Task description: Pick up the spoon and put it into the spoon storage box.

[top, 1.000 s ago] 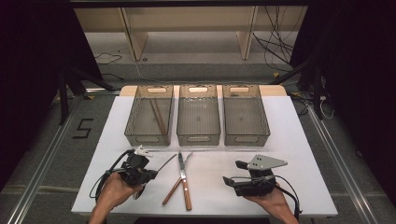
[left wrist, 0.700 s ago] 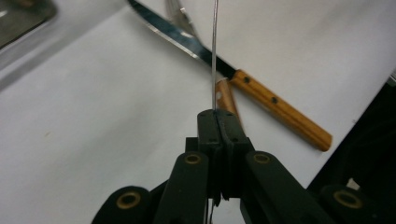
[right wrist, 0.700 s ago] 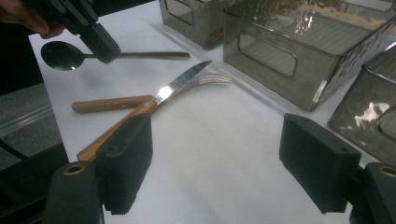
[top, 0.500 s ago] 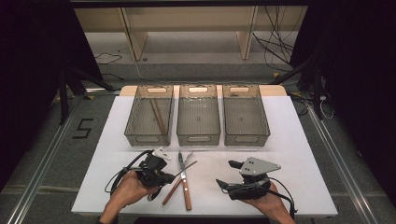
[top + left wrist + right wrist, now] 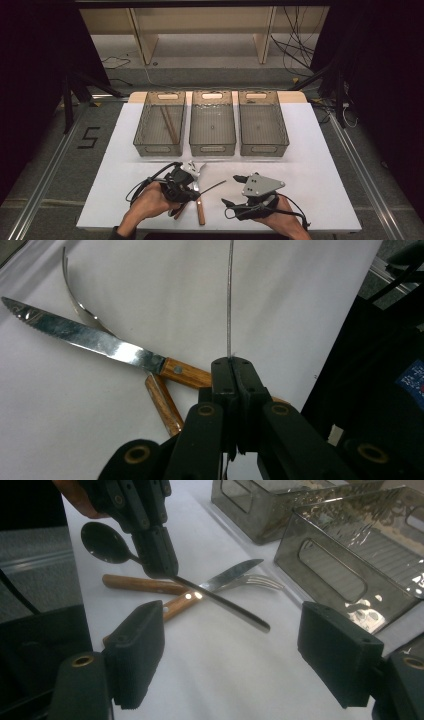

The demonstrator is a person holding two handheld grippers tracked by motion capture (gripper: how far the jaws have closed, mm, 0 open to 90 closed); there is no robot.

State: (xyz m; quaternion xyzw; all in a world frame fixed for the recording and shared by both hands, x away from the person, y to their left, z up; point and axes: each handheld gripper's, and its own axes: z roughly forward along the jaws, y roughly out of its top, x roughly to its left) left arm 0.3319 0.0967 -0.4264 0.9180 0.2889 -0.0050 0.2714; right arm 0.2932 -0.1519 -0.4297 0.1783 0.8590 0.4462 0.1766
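Clenching a spoon [image 5: 200, 592] mid-handle, the left claw [image 5: 196, 186] holds it level, handle toward the released right claw [image 5: 235, 192].

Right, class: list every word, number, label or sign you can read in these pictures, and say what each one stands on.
"5" – a dark numeral marked on the grey floor, left of the white table, in the high view.
A blue label at the right edge of the left gripper view carries marks too blurred to read.
Nothing readable on the three bins, the knife or the spoon.
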